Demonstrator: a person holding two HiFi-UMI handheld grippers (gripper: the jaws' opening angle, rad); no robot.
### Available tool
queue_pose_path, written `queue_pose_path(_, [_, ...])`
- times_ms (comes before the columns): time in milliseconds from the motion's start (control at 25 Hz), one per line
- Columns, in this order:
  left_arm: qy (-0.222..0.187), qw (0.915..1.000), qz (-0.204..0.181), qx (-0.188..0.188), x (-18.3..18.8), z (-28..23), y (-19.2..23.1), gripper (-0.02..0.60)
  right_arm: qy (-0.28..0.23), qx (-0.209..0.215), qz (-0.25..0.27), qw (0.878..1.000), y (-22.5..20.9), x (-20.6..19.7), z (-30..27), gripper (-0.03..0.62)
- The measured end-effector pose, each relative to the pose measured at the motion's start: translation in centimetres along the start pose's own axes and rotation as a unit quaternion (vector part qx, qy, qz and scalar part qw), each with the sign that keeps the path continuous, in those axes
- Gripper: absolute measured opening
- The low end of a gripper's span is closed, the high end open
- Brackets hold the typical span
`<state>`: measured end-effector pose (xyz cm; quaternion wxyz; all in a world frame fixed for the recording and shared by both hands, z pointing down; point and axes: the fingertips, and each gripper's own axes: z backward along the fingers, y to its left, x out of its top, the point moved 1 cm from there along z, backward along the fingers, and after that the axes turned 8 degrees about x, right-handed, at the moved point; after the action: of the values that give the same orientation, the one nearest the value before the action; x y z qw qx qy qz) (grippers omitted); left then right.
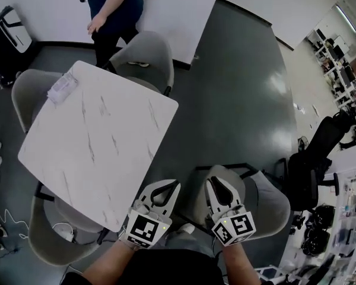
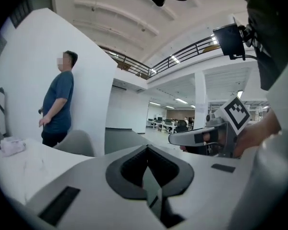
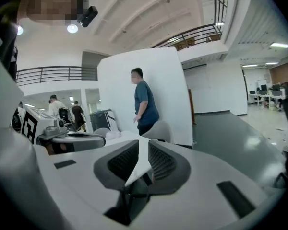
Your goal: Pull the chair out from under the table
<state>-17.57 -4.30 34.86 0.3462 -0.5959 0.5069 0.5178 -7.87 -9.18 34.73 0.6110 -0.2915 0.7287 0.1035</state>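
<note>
Left gripper (image 2: pixel 147 149): jaws pressed together, empty. Right gripper (image 3: pixel 143 142): narrow gap, empty. Below them, grey moulded shell chair (image 1: pixel 272 205) stands beside white marble-look square table (image 1: pixel 101 135), seemingly already clear. If pulling further: lower, clamp backrest rim, draw straight back.
</note>
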Motion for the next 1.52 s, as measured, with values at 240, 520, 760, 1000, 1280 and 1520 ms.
queue_pose_path(240, [-0.06,0.9973,0.001,0.042,5.0,6.7,7.3,0.005,-0.038,0.09,0.048,0.994,8.9,4.8,-5.7,0.04])
queue_pose_path(520, [-0.099,0.9912,-0.03,0.082,9.6,11.5,10.0,0.005,-0.079,0.161,0.08,0.98,14.7,9.4,-7.2,0.026])
queue_pose_path(760, [-0.123,0.9842,-0.016,0.126,11.6,12.5,9.0,0.005,-0.093,0.211,0.098,0.968,16.3,11.4,-6.6,0.025])
queue_pose_path(1000, [-0.138,0.9784,-0.015,0.153,12.5,12.7,8.2,0.005,-0.091,0.245,0.097,0.96,17.2,11.1,-6.7,0.023])
queue_pose_path(1280, [-0.11,0.9805,-0.018,0.162,11.2,13.5,6.9,0.005,-0.081,0.266,0.087,0.957,17.4,10.4,-6.9,0.014])
queue_pose_path(1520, [-0.146,0.9752,0.014,0.165,11.7,14.1,6.2,0.005,-0.087,0.275,0.088,0.953,17.8,10.6,-5.9,0.014])
